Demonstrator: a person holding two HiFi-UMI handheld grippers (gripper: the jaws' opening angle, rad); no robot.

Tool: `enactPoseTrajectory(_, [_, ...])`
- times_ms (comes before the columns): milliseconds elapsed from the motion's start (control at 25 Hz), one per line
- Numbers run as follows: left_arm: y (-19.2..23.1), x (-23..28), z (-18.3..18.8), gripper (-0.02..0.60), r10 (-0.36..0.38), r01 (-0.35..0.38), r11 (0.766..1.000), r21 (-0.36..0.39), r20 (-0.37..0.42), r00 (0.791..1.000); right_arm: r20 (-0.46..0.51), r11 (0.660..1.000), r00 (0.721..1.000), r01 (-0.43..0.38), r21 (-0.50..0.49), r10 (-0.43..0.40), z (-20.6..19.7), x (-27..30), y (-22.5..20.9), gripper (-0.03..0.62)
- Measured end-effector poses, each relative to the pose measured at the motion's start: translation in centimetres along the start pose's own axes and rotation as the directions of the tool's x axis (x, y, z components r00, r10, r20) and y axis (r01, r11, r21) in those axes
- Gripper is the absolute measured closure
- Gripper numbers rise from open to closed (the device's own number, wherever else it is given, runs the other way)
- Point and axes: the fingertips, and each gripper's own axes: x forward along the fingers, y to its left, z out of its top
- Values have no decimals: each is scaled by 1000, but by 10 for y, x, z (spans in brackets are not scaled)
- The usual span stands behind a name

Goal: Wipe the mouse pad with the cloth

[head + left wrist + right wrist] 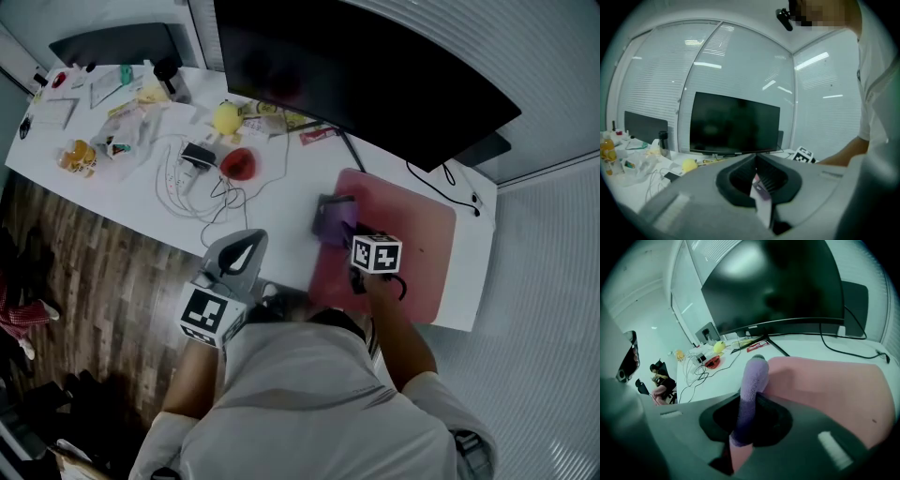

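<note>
At the left end of the white counter (291, 211), a tangle of cables (178, 178), a yellow rounded thing (226, 117) and a red object (238, 163) are lying well apart from the work. The left gripper (756, 158) is hovering off the counter's near edge. Its fingers are sitting together with nothing between them (only a thin slit is showing), so it is taking no part. Further right, the right gripper (751, 401) is clamping its fingers on the purple cloth (754, 373). The cloth is sticking up as a folded roll and, in the head view, appears to be resting on the left part of the pink mouse pad (825, 385), in front of the dark monitor (356, 66). I am judging the wiping step to be in hand, near the pad's left edge. Most of the pad to the right is lying bare, so the next move is calling for pressing the cloth down and dragging it rightward across that surface, with a firm enough grip that the cloth is not slipping out.
</note>
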Motion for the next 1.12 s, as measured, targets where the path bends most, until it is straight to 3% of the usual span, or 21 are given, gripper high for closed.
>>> enactPoseTrajectory(160, [-33, 24, 4, 580, -34, 34, 999, 9, 2, 999, 4, 996, 998, 62, 60, -62, -8, -21, -51, 539])
enactPoseTrajectory(640, [-186, 105, 12, 580, -110, 110, 994, 21, 4, 994, 28, 973, 983, 177, 148, -183, -57, -138, -223, 539])
enactPoseTrajectory(920, [-268, 149, 4, 580, -196, 197, 980, 26, -17, 980, 36, 929, 947, 307, 205, -320, -96, -214, -321, 539])
enactPoseTrajectory(1120, [-299, 172, 10, 580, -248, 248, 968, 44, -12, 969, 27, 889, 913, 389, 240, -407, -121, -255, -368, 539])
